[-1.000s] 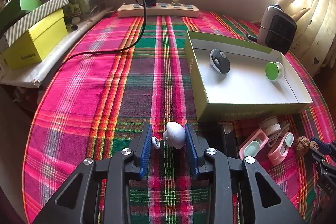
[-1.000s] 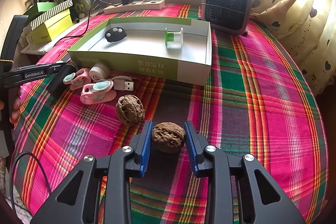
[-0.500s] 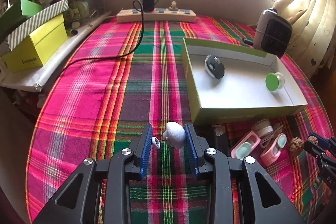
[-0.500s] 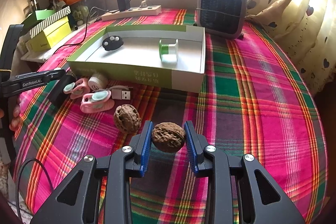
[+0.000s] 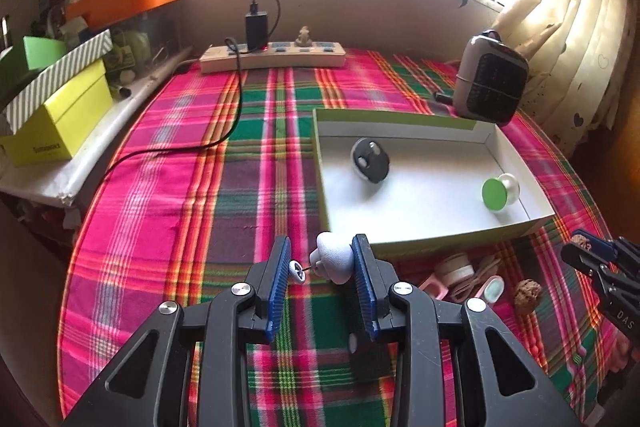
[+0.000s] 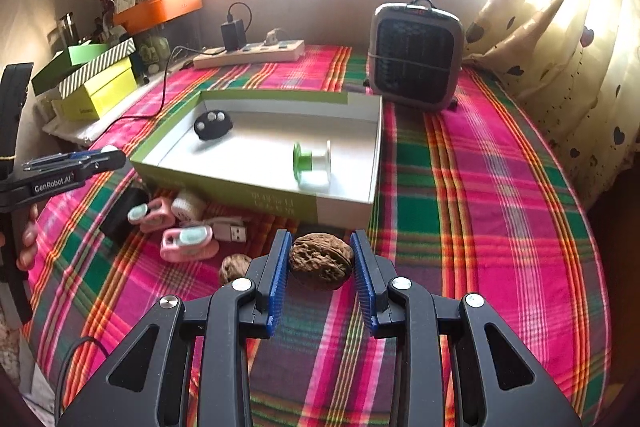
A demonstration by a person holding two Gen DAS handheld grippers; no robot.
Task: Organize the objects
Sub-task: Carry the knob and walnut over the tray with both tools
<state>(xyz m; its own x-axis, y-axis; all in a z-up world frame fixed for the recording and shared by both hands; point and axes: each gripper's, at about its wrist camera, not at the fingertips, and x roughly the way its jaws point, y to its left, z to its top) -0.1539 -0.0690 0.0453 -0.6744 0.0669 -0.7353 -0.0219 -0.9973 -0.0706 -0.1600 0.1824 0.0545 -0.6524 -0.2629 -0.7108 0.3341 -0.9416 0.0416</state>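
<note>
Right gripper point(image 6: 320, 263) clamped on a walnut point(image 6: 321, 261) above the plaid cloth point(image 6: 480, 187), near the box point(image 6: 256, 187), left gripper point(image 5: 321, 261) clamped on a white charm point(image 5: 334, 259), second walnut point(image 6: 235, 267) on the cloth

Open plaid cloth point(image 5: 180, 195) left of box point(image 5: 320, 187) (heater point(image 6: 416, 59) behind), clutter point(image 6: 184, 227) in front

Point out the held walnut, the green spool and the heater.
Held walnut point(image 6: 321, 261), right wrist view, middle of its shell.
Green spool point(image 6: 303, 159), right wrist view, its green end disc.
Heater point(image 6: 416, 61), right wrist view, front grille.
</note>
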